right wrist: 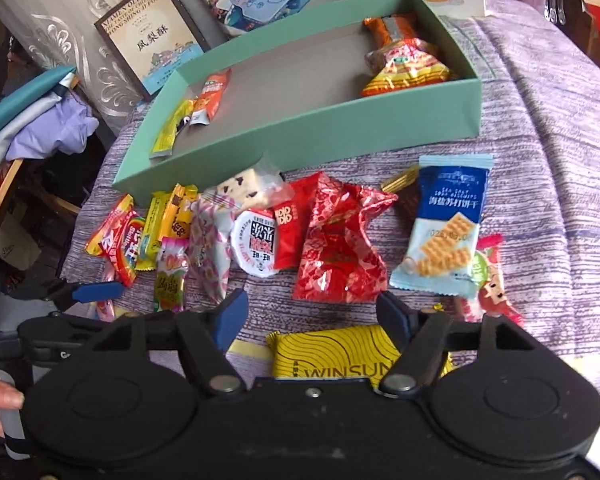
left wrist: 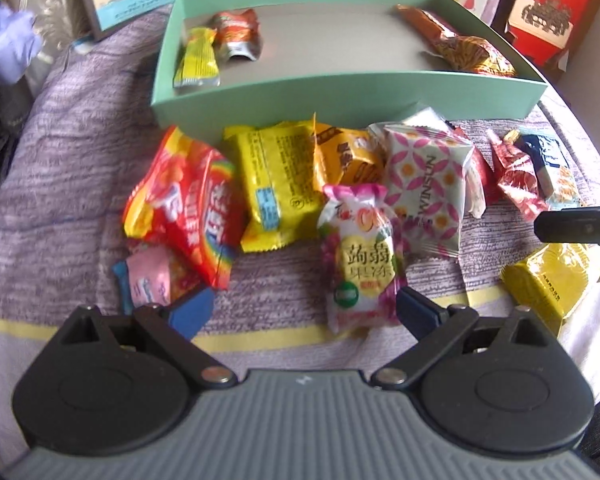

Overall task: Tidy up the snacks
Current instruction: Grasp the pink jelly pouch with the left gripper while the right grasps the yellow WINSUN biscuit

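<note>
Most snacks lie loose on the desk before the green box; both fingers gape wide, empty. The left gripper should next close on the jelly pouch, the right gripper over the yellow bar

Between my right jaws: yellow packet reads "WINSUN". Ahead of my left jaws: patterned pink-and-white packet, "WINSUN"; jelly pouch, "蒟蒻果冻". Far left beyond my right jaws: framed box, "XIAMEN OLD FOOD", "凤梨酥".
</note>
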Motion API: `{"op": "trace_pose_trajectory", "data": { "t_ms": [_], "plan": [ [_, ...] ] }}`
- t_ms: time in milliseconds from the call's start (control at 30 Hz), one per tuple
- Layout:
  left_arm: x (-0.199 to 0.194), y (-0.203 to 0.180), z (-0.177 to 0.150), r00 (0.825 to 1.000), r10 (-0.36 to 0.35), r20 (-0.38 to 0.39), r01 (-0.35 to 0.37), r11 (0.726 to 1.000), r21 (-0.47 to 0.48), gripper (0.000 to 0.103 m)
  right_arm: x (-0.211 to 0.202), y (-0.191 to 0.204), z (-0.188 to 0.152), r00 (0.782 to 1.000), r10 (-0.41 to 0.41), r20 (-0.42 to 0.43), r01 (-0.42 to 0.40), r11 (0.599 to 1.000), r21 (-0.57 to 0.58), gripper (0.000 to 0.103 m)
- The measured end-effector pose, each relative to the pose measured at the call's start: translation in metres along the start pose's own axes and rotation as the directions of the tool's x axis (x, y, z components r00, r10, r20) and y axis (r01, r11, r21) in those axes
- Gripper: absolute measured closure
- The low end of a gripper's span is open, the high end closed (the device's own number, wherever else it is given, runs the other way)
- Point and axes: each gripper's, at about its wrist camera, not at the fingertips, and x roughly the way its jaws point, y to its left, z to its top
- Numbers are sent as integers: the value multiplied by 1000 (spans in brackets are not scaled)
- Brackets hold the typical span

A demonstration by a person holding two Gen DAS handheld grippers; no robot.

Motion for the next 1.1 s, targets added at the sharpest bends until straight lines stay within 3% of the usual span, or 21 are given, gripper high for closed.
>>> {"op": "trace_pose_trajectory", "data": {
  "t_ms": [133, 233, 267, 400, 500, 667, 733, 1033, 1100],
  "plan": [
    [-3, -2, 5, 999, -43, 17, 44, 998, -37, 11, 12, 0, 8, 999, 13, -30, -14, 999, -30, 32],
    [-1, -14, 9, 997, -70, 18, 71, 997, -25, 41, 26, -1, 5, 996, 20, -88, -23, 999, -25, 32],
    [2, -17, 10, 997, -80, 10, 80, 997, -17, 61, 25, -1, 1, 995, 25, -94, -28, 999, -31, 32],
    [-1, -22, 7, 997, -75, 19, 74, 997, 15, 70, 11, -1, -14, 991, 53, -124, -59, 997, -45, 31],
    [-4, -13, 2, 996, -92, 10, 92, 996, 13, 70, 4, 3, -26, 988, 55, -145, -68, 994, -82, 25],
    [-10, 4, -8, 995, -103, 0, 103, 995, -11, 69, 2, 26, -45, 987, 3, -163, -37, 978, -206, 25],
    [-11, 7, -11, 996, -93, -1, 93, 995, -18, 65, 3, 37, -51, 988, -59, -143, 18, 962, -274, 53],
    [-6, -11, -8, 1000, -27, -3, 27, 999, 40, 56, 6, 49, -53, 991, -85, -106, 54, 963, -263, 51],
    [-7, -16, -11, 1000, -18, 12, 17, 997, 78, 73, 5, 53, -55, 991, -100, -91, 71, 957, -281, 51]
  ]
}}
